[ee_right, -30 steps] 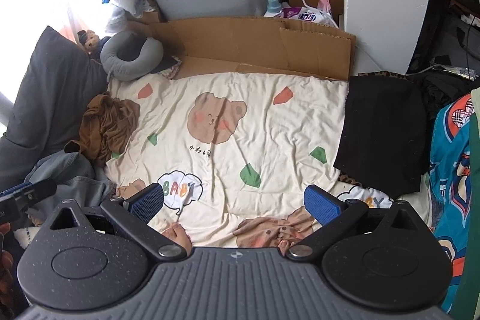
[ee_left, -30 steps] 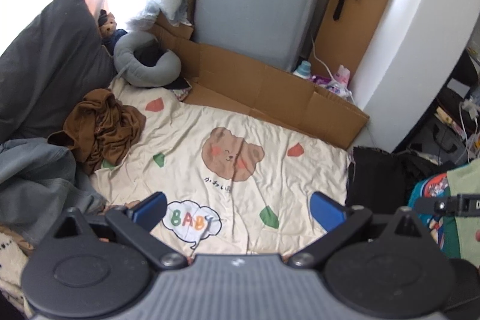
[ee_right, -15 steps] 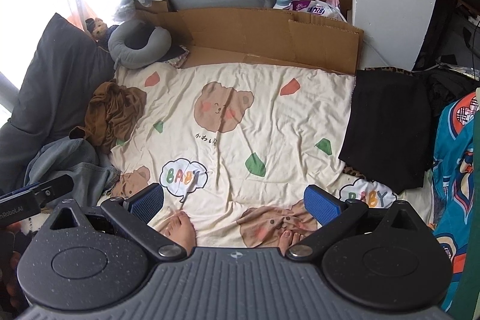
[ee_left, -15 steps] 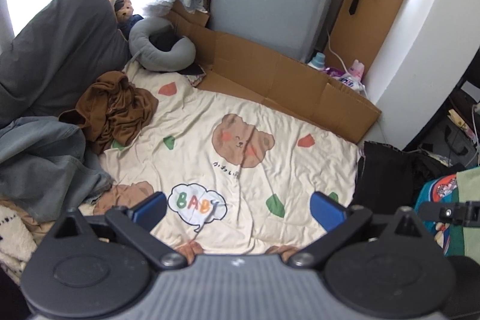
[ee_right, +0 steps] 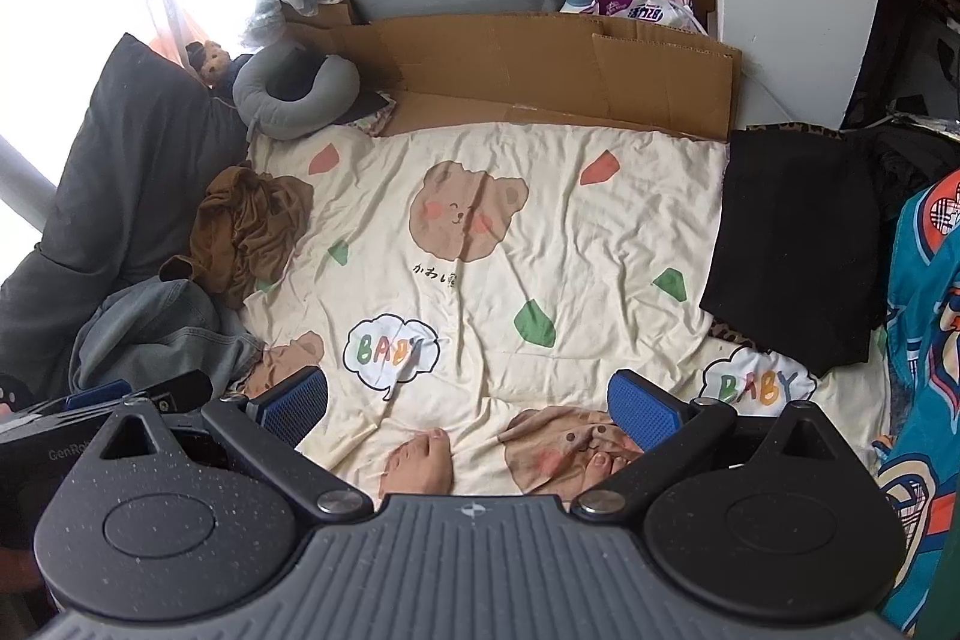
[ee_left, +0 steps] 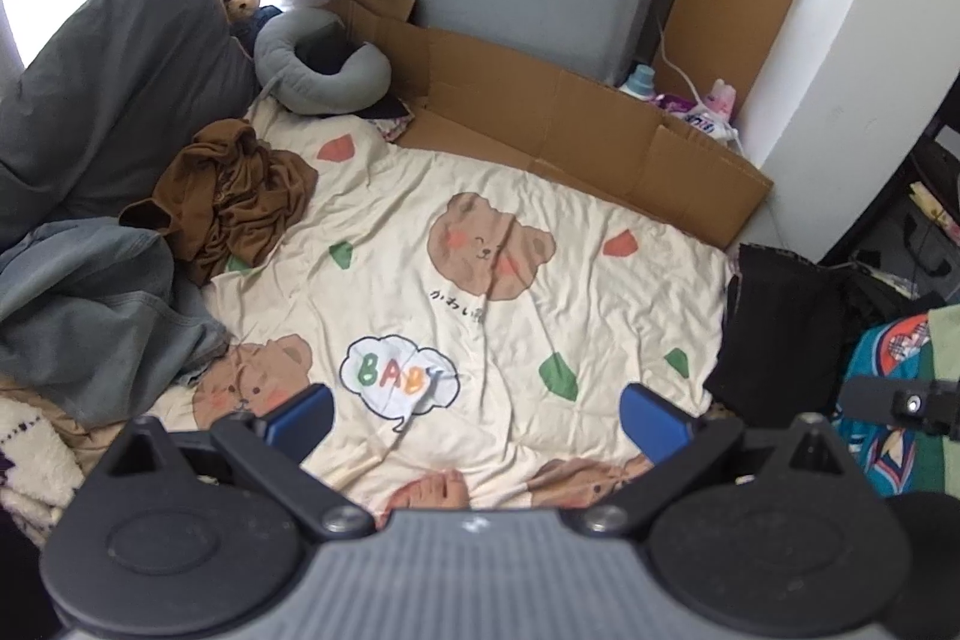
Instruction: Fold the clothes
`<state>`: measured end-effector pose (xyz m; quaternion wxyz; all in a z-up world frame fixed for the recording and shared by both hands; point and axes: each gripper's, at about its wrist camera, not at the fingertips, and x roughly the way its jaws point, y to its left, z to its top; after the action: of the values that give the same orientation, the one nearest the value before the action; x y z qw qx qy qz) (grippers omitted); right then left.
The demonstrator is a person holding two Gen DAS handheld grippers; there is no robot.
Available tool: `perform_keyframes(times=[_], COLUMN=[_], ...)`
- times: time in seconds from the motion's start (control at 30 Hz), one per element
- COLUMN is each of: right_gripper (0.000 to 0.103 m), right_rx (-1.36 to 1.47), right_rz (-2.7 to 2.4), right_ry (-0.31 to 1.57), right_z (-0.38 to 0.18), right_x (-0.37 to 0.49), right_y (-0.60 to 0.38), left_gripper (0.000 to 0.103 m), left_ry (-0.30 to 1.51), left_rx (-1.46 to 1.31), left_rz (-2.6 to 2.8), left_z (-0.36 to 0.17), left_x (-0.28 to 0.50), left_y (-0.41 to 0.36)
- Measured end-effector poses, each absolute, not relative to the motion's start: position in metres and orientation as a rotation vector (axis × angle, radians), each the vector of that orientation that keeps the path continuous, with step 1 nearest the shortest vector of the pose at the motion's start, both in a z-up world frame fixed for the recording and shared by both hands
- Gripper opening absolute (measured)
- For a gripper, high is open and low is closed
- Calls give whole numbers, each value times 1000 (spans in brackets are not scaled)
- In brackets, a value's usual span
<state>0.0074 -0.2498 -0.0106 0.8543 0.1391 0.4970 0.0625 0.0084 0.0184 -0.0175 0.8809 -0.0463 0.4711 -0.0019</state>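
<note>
Your work surface is a cream printed blanket [ee_right: 540, 244], soft matt cloth, creased. The crumpled brown garment [ee_right: 252, 226] has a slight sheen; the black folded garment [ee_right: 792, 244] is flat matt. The grey denim piece [ee_left: 90, 304] looks coarse. Your right gripper [ee_right: 468, 403] has textured blue rubber pads [ee_right: 642, 409] on speckled matt black plastic. Behind, brown corrugated cardboard [ee_right: 540, 58], dull and scuffed.

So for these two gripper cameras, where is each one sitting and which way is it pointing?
Left wrist: on the left gripper, above the bear-print blanket, facing down and forward toward the cardboard; open blue fingers and toes show.
Right wrist: on the right gripper, same downward-forward aim, further right; open fingers and both feet show.
Shared: blanket, brown garment, folded black garment, neck pillow.
</note>
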Motion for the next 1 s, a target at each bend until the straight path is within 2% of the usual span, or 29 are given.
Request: perform_keyframes(times=[1.0], right_gripper=[102], right_rx=[284], right_rz=[116], right_ry=[1063], right_z=[-12], right_x=[9], right_y=[-257], left_gripper=[99], left_ry=[1001], left_rx=[-71], left_rz=[1], left_z=[-24], left_x=[16], left_y=[9])
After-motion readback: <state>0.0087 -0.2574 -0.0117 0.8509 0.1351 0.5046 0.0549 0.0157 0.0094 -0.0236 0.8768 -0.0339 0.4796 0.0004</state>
